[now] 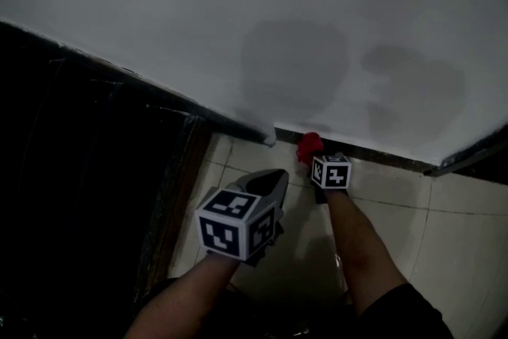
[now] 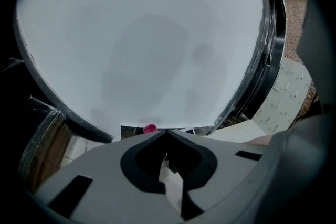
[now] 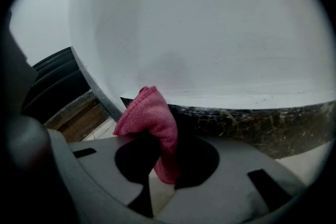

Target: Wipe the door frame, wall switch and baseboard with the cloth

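Grips the one pink cloth between the two fingers of the right gripper, bunched at the left end of the single dark baseboard. Holds the two fingers of the left gripper closed tip to tip, empty, back from that baseboard, over the tiled floor.

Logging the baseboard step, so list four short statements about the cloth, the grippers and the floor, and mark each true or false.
1. The right gripper is shut on the pink cloth. True.
2. The left gripper holds a second cloth. False: its jaws are together with nothing between them.
3. The pink cloth is low down by the dark baseboard under the white wall. True.
4. The floor is carpeted. False: it is pale tile.
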### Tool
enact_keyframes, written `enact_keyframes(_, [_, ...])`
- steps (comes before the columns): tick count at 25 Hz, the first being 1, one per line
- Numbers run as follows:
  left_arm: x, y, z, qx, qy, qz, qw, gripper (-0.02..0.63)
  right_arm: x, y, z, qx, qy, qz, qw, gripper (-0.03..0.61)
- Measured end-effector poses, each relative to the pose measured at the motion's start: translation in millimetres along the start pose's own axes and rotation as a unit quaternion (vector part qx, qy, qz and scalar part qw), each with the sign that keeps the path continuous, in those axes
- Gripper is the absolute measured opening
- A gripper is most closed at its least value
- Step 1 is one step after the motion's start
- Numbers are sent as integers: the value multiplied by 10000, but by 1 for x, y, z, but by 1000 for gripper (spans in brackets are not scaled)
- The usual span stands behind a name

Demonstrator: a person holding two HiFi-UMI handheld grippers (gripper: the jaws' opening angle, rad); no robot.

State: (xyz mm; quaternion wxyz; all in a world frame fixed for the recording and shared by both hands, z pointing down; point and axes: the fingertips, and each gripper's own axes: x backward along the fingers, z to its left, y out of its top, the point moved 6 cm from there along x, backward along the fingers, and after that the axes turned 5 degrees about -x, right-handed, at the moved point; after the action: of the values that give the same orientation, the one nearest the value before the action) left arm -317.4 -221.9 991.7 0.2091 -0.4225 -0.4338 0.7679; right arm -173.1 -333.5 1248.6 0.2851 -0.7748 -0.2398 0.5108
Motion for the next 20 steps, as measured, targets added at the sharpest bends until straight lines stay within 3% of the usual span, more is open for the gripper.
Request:
enact_keyframes(5, [-11, 2, -17, -66, -143, 10, 9999, -8, 15, -4, -23, -295, -128, -37, 9995, 59])
enact_keyframes(20, [-49, 0, -68, -274, -528, 160, 9981, -8, 61, -8, -91, -398, -520, -51, 9978, 58])
